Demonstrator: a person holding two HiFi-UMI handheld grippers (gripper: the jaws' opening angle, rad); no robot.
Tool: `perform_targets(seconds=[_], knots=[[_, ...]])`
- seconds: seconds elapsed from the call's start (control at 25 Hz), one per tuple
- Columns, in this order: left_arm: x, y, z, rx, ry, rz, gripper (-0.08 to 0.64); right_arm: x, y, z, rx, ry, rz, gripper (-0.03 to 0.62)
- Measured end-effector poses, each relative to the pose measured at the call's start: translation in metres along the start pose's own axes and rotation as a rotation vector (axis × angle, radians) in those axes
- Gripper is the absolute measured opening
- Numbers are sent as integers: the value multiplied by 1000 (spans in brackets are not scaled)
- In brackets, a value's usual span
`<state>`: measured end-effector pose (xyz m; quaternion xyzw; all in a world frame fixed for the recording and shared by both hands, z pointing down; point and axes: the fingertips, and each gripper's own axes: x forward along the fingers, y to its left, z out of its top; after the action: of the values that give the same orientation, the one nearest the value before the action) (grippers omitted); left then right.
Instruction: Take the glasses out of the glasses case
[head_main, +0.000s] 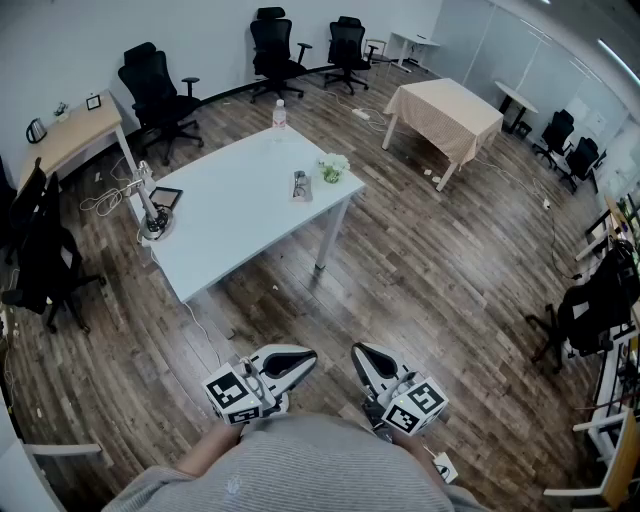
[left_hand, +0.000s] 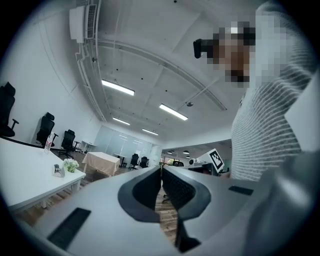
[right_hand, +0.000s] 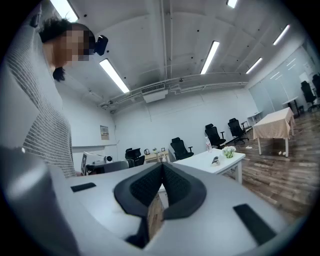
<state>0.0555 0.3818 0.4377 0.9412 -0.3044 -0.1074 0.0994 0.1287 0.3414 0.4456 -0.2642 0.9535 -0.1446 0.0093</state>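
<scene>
Fingers of left gripper (left_hand: 161, 170) and right gripper (right_hand: 162, 166) are pressed together, empty; glasses case (head_main: 300, 185) lies on table (head_main: 230, 225).

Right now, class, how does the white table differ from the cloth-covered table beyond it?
The white table has a bare white top; the cloth-covered table is draped in beige. The white table carries a bottle, flowers and a glasses case; nothing shows on the cloth-covered table. The white table stands nearer the person. Both are rectangular, on the wood floor.
</scene>
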Motion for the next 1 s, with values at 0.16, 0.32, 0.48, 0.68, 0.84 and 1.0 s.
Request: perform_targets(seconds=[0.16, 0.32, 0.48, 0.68, 0.84, 1.0], knots=[[-5, 12, 0, -13, 7, 8, 17, 9, -2, 0, 1, -2, -8, 14], [-6, 21, 2, -13, 7, 11, 17, 14, -4, 0, 1, 0, -17, 14], [0, 22, 2, -16, 11, 6, 17, 12, -12, 1, 8, -2, -30, 14], [3, 27, -2, -23, 17, 5, 17, 11, -18, -2, 52, -22, -15, 14], [2, 36, 1, -26, 18, 11, 17, 20, -20, -2, 125, -44, 10, 17], [-4, 54, 8, -26, 10, 18, 17, 38, -6, -9, -33, 9, 32, 17]])
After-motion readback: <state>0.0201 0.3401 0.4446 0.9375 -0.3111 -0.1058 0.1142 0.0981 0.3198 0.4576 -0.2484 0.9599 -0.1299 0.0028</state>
